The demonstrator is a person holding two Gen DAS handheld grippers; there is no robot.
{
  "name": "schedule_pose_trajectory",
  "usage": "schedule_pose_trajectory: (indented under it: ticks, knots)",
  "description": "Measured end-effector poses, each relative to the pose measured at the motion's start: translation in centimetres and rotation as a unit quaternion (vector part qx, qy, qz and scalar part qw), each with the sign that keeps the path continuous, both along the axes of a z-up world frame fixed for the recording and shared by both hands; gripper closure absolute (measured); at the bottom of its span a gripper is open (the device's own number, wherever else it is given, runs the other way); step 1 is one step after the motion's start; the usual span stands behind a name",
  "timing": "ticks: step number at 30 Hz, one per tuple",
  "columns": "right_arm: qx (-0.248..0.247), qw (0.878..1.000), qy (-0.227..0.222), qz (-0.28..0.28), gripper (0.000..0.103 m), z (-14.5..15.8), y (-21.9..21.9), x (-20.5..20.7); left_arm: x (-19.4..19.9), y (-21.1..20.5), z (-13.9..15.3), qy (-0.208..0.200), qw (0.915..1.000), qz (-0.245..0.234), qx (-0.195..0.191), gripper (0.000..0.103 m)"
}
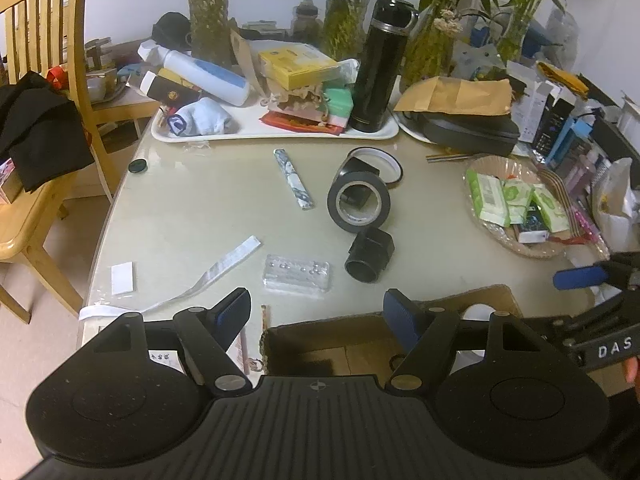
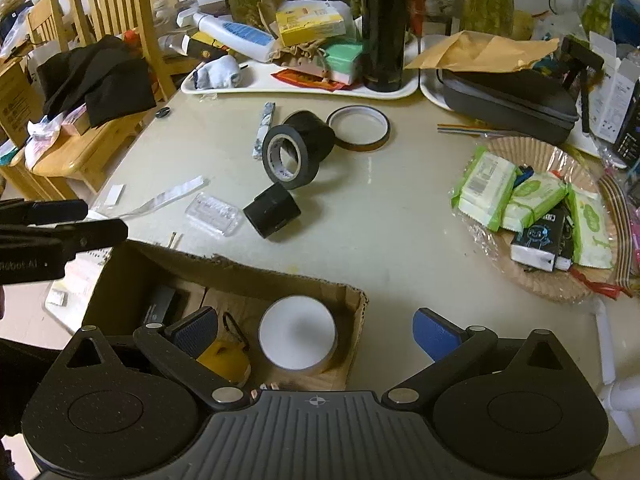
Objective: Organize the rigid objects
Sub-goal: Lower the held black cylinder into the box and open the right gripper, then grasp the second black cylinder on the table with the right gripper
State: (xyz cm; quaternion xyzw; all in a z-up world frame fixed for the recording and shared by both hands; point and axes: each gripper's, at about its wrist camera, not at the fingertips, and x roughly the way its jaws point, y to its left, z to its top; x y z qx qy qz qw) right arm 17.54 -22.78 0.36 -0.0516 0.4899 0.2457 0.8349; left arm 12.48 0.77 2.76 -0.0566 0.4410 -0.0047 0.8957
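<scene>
A cardboard box (image 2: 352, 300) stands at the table's near edge; inside lie a white round lid (image 2: 297, 330), a yellow object (image 2: 224, 360) and a dark item (image 2: 160, 308). On the table lie a black tape roll (image 1: 359, 202), a short black cylinder (image 1: 369, 255), a thin tape ring (image 1: 378, 160), a clear plastic case (image 1: 297, 274) and a patterned stick (image 1: 293, 179). My left gripper (image 1: 316, 316) is open and empty above the box's left rim. My right gripper (image 2: 316, 336) is open and empty over the box, above the white lid.
A white tray (image 1: 280, 130) with a black flask (image 1: 380, 68), bottle and boxes is at the back. A wicker basket (image 2: 516, 148) of tissue packs sits right. A black case (image 2: 508, 96) lies back right. Wooden chairs (image 1: 44, 28) stand left. Paper strips (image 1: 224, 270) lie near left.
</scene>
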Motion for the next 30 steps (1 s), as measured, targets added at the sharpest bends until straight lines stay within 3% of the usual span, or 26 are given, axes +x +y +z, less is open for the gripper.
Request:
schedule_pose_trajectory:
  ticks: [17, 30]
  knots:
    - [-0.038, 0.997, -0.061, 0.008, 0.0, -0.1, 3.0, 3.2, -0.2, -0.7, -0.4, -0.007, 0.9994, -0.03, -0.013, 0.03]
    - [-0.027, 0.997, -0.075, 0.006, 0.0, -0.1, 3.1, 5.5, -0.3, -0.4, 0.2, -0.021, 0.9987, -0.019, -0.042, 0.031]
